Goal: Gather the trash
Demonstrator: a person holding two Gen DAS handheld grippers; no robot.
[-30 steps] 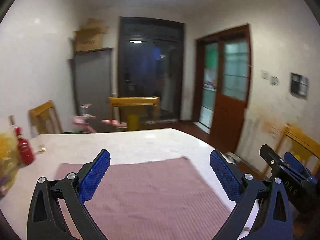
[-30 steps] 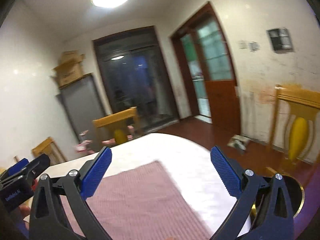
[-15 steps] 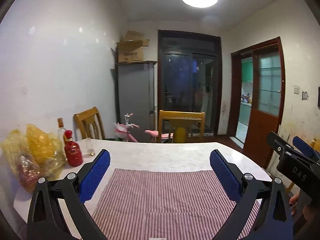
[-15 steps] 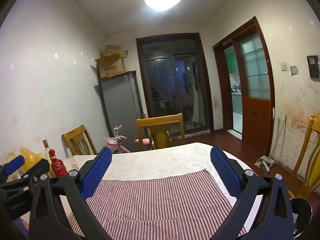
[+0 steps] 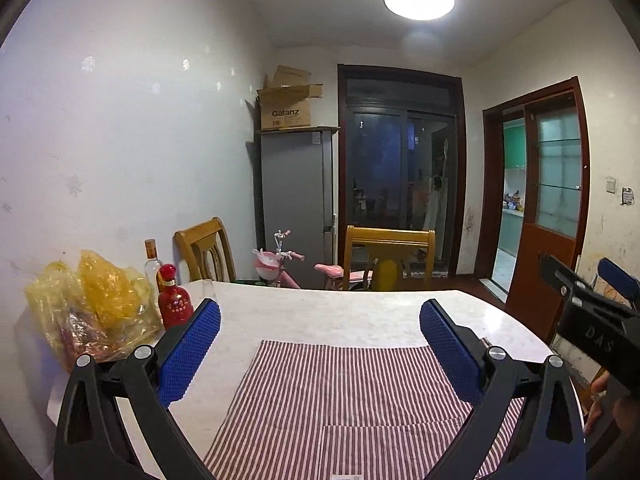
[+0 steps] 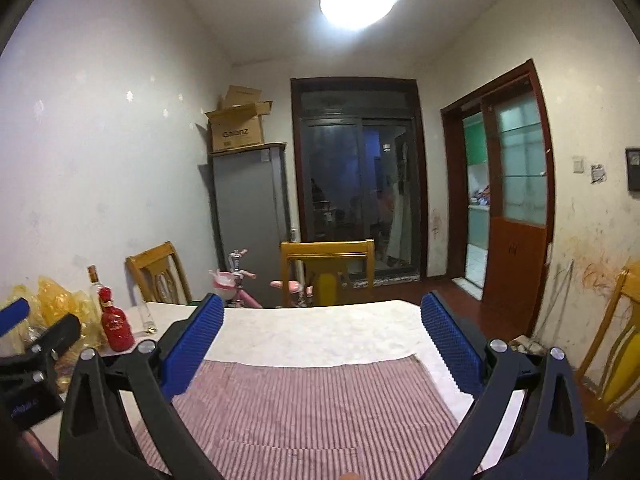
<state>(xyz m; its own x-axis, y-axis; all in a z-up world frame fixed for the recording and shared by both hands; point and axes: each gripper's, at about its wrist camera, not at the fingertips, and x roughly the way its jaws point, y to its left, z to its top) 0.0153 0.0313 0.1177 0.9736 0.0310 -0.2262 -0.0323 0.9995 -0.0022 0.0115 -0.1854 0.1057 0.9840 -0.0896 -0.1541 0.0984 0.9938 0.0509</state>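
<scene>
My left gripper (image 5: pixel 320 318) hangs open over a red-and-white striped cloth (image 5: pixel 340 400) spread on a white marble table (image 5: pixel 320 312). Nothing sits between its blue pads. My right gripper (image 6: pixel 322 316) is open too, above the same cloth (image 6: pixel 320 400), with nothing held. Each gripper shows in the other's view: the right gripper (image 5: pixel 592 320) at the right edge, the left gripper (image 6: pixel 32 356) at the left edge. A crumpled yellow plastic bag (image 5: pixel 92 308) with something inside lies at the table's far left corner, left of both grippers.
A red bottle (image 5: pixel 174 304), a clear bottle (image 5: pixel 152 264) and a small glass (image 6: pixel 146 318) stand beside the bag. Wooden chairs (image 5: pixel 388 256) ring the table, one chair (image 6: pixel 616 340) at the right. Behind are a pink child's bike (image 5: pixel 288 268), a grey fridge (image 5: pixel 296 204) and a doorway (image 6: pixel 476 208).
Both views have swung left and steadied, so the bag, the bottles and the left wall have come into sight. Both grippers have stayed open.
</scene>
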